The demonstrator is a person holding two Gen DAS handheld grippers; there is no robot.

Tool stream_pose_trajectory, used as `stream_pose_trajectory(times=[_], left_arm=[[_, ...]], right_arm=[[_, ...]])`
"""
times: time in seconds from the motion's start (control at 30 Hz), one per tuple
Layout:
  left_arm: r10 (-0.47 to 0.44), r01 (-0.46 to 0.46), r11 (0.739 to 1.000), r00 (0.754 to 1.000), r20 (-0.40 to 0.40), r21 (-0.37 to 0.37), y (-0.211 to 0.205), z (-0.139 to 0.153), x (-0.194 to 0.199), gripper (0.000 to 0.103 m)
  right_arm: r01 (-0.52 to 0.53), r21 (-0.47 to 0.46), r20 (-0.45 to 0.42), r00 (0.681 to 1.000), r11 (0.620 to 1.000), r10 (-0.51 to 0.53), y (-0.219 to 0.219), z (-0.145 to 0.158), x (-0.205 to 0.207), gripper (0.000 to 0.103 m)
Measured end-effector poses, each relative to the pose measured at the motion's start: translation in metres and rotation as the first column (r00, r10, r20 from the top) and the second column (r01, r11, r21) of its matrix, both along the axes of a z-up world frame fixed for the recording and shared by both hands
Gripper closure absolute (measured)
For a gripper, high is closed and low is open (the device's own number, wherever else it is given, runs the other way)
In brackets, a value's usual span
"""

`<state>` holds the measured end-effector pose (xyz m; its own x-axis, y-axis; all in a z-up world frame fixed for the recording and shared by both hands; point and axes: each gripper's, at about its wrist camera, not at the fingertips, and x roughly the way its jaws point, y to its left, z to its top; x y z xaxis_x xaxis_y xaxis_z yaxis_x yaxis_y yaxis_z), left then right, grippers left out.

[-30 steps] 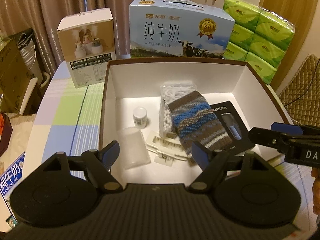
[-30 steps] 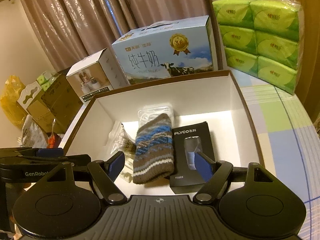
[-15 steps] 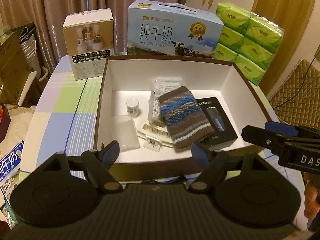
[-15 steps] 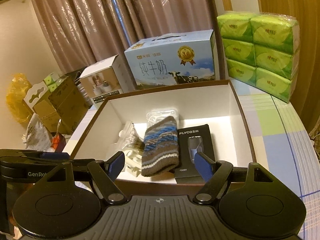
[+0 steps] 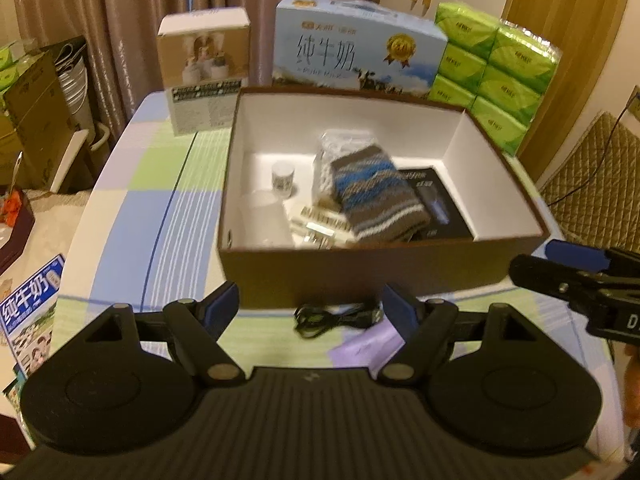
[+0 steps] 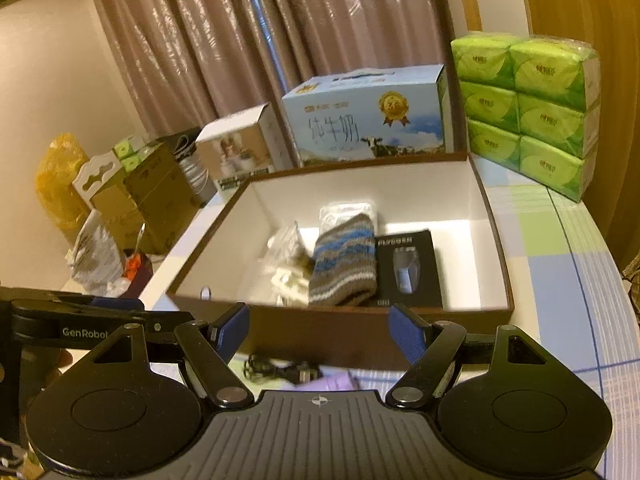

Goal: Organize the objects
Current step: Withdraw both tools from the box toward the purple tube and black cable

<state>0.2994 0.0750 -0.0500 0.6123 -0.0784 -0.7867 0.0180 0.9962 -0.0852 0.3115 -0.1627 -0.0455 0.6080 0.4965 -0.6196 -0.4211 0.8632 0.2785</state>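
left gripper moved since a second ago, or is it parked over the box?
Yes. The left gripper has pulled back toward the person: earlier its fingertips hung over the brown box interior, now they sit short of its near wall, above the black cable.

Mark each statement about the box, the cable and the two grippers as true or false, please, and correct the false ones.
1. The striped knit pouch lies inside the brown box. True.
2. The black cable lies inside the box. False: it lies on the tablecloth in front of the box.
3. The left gripper holds the cable. False: its jaws are open with nothing between them.
4. The black shaver package lies on the right of the pouch in the right wrist view. True.
5. The right gripper is shut on the pouch. False: it is open and holds nothing.
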Motion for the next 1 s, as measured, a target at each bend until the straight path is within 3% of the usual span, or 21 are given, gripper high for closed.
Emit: stream_pose_trajectory(times=[0.3,0.6,0.83,1.0], left_arm=[[0.053,-0.053,0.999,0.994,-0.097,0.001,0.014,-0.04,-0.02,0.028],[0.093,-0.09,0.995,0.988,-0.126,0.033,0.024,-0.064,-0.022,0.028],[0.119,-0.115,0.992,0.983,-0.136,0.043,0.033,-0.078,-0.014,0.028],[0.13,-0.124,0.991,0.98,-0.148,0.047,0.04,-0.085,-0.012,0.028]], right_arm=[[0.002,-0.052,-0.105,0.994,0.999,-0.007,-0.003,-0.041,-0.006,0.029],[-0.027,-0.09,-0.157,0.987,0.996,0.013,0.009,-0.076,-0.004,0.03],[0.001,-0.072,-0.163,0.987,0.997,-0.013,0.016,-0.09,0.012,0.073],[0.032,-0.06,-0.16,0.986,0.998,-0.041,0.022,-0.096,0.023,0.088]])
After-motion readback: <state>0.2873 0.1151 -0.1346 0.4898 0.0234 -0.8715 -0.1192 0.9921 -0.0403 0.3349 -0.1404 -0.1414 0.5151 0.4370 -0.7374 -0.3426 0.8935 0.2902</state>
